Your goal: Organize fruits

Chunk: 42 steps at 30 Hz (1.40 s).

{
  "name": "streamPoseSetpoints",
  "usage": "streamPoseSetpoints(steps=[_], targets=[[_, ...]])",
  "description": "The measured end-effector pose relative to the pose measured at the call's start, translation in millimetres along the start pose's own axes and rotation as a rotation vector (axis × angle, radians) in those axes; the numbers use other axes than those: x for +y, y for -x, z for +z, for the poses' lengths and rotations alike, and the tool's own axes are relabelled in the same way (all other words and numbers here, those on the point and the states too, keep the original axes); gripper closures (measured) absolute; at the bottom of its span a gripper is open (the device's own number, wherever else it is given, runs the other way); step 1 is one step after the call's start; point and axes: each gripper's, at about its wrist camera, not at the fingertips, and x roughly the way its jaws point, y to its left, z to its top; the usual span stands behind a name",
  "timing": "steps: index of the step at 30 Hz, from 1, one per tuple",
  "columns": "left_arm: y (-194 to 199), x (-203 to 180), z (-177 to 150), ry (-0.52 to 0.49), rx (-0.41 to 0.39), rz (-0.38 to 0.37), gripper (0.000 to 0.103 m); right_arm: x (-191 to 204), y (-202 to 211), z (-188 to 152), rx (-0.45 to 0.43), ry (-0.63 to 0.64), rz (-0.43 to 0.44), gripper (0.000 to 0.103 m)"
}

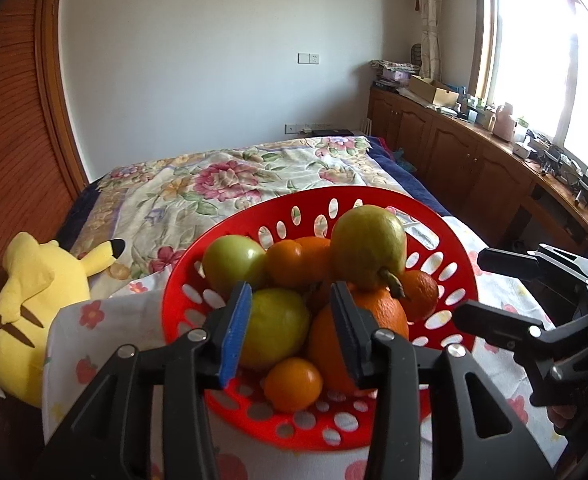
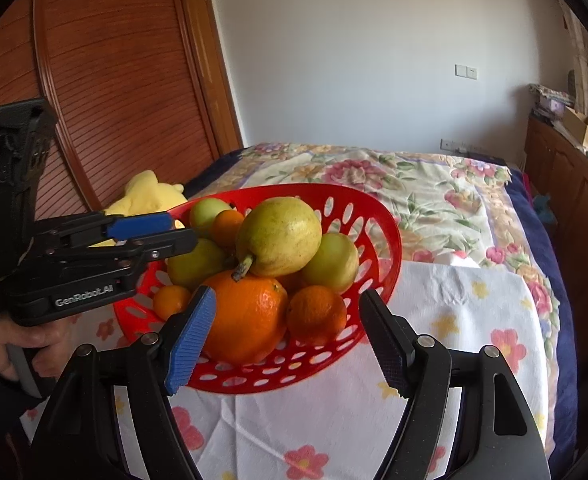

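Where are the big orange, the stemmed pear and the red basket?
big orange (image 2: 246, 320): right wrist view, middle of its peel.
stemmed pear (image 2: 280, 236): right wrist view, centre of its body.
red basket (image 2: 377, 256): right wrist view, right wall.

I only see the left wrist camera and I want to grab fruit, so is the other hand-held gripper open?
Observer: Yes. The right hand-held gripper is open, with nothing pinched between its pads, just in front of the red basket.
Operator: What holds my gripper up?
Observer: A person's hand wraps around the handle under the left hand-held gripper.
Operator: Any writing on it?
Observer: Yes, its side reads GenRobot.AI.
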Motion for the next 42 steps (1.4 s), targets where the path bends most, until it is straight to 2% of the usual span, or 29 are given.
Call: streamPoseSetpoints(steps=[15,18,19,27,29,34,37,42], targets=[[86,-19,-34,-0.015,-0.099,0.062,0.048,19,67,-21,-0.099,-0.010,-0.046,0.025],[105,-24,-42,-0.019,-0.132,0.069,0.042,25,83,-25,-0.123,-0.002,-0.051,0.023],[112,-26,-46,-0.018,-0.148,0.070,0.035,30,89,-27,-0.136,0.001,-0.055,0.022],[157,-33,-65,-0.021,-0.230,0.094,0.033,49,128,-42,-0.189,0.011,-0.075,0.017],[166,-33,-70,-0.003,-0.239,0.102,0.019,54,135,-46,-0.199,0.015,-0.081,0.016],[185,-33,-82,0.011,-0.254,0.117,0.018,64,152,-55,-0.226,0.016,-0.098,0.013],[198,-34,-87,0.013,-0.274,0.129,0.009,70,162,-60,-0.240,0.021,-0.108,0.013],[216,-36,-95,0.022,-0.300,0.130,0.009,78,179,-68,-0.272,0.023,-0.121,0.011]])
